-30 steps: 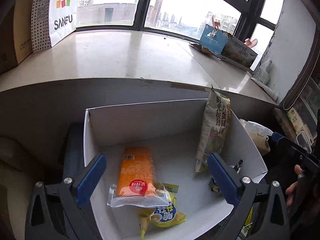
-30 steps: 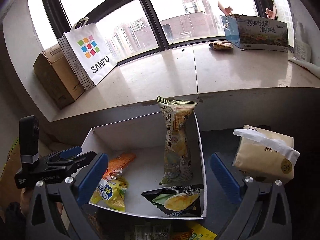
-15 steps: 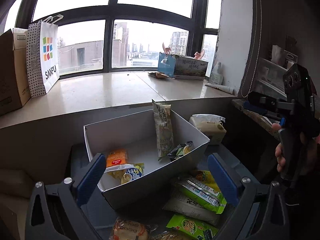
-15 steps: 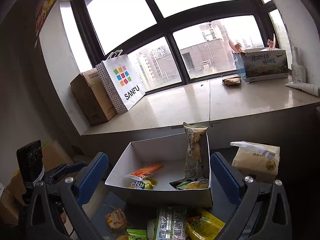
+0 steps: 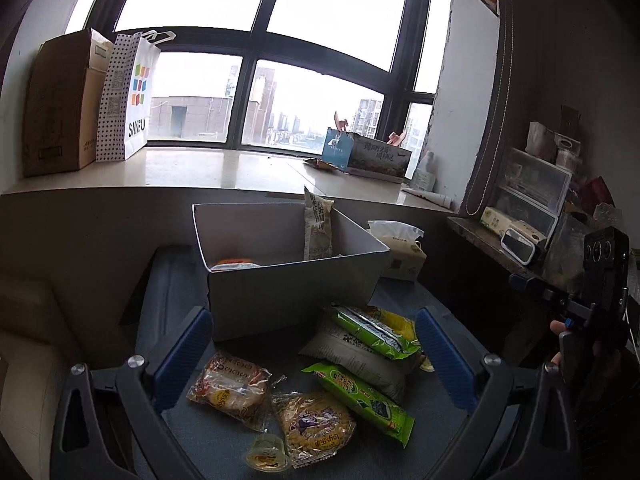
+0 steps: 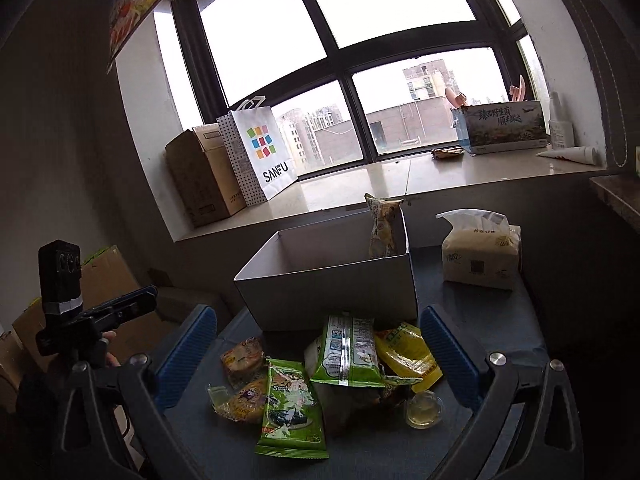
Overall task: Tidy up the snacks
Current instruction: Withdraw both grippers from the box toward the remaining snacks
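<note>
- Snacks lay loose in front of the white box [image 5: 294, 284], on the blue-grey tabletop [image 5: 432, 436], when you held both tools back over them.
- Your left gripper [image 5: 316, 354] had its blue fingers [image 5: 182, 354] spread wide apart, nothing between them; your right gripper [image 6: 320, 350] was likewise agape and empty.
- Nearest the box's front wall sat the green packet [image 6: 348, 354] and the yellow packet [image 6: 406, 350], overlapping one another, with a pale bag [image 5: 356, 354] under them in the left view.
- Further out from the box lay the round-cake pack [image 5: 230, 386], the yellow crisp pack [image 5: 316, 428], the seaweed packet [image 6: 290, 410] and the small jelly cup [image 6: 424, 410].
- Inside the box one tall bag [image 6: 382, 226] stood upright against its right wall, and an orange packet [image 5: 236, 263] showed just above the rim on the left.
- You would likely have done best to take a pack lying by itself, such as the round-cake pack, rather than pull from the overlapped pile.
- You should have pinched across the narrow width, on the crimped seal if you could, since these puffed wrappers looked slippery.
- The jelly cup looked prone to roll or squash; a light closing suited it.
</note>
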A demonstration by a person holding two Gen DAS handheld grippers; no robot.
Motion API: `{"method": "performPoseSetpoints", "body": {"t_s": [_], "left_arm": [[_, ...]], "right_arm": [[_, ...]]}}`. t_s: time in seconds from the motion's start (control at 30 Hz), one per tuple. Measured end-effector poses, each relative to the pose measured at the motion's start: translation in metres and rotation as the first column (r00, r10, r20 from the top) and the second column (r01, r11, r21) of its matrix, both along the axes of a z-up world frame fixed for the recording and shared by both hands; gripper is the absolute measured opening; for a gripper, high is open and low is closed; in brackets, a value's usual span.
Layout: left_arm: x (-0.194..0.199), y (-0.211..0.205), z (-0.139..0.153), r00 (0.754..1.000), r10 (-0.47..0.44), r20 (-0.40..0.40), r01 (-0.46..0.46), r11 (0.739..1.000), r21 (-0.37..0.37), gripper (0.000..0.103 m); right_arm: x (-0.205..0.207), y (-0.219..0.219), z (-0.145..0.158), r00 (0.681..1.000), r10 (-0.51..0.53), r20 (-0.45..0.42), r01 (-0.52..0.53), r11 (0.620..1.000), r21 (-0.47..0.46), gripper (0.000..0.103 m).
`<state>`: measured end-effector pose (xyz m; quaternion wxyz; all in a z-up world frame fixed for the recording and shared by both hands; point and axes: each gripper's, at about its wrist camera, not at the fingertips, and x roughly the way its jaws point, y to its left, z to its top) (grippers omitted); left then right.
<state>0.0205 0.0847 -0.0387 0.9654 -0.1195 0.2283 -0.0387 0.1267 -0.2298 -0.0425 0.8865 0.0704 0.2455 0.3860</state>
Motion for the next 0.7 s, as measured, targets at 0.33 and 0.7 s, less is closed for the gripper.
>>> {"method": "performPoseSetpoints", "body": {"t_s": [0.33,0.7], "left_arm": [[-0.012,-0.015,-0.047,0.988,-0.064,-0.144,0.058,0.997,-0.046,0.103],[-0.010,-0.012,-0.057,0.980,-0.043,-0.196,0.037,0.999,-0.033,0.103]], "right_arm": [[0.008,0.021,-0.055,0.988,0.012,-0.157,-0.032,0.992,-0.124,0.103],[0.077,0.092,-0.083,0.960,0.078,-0.269,-0.147,0.957,-0.248,0.103]]}}
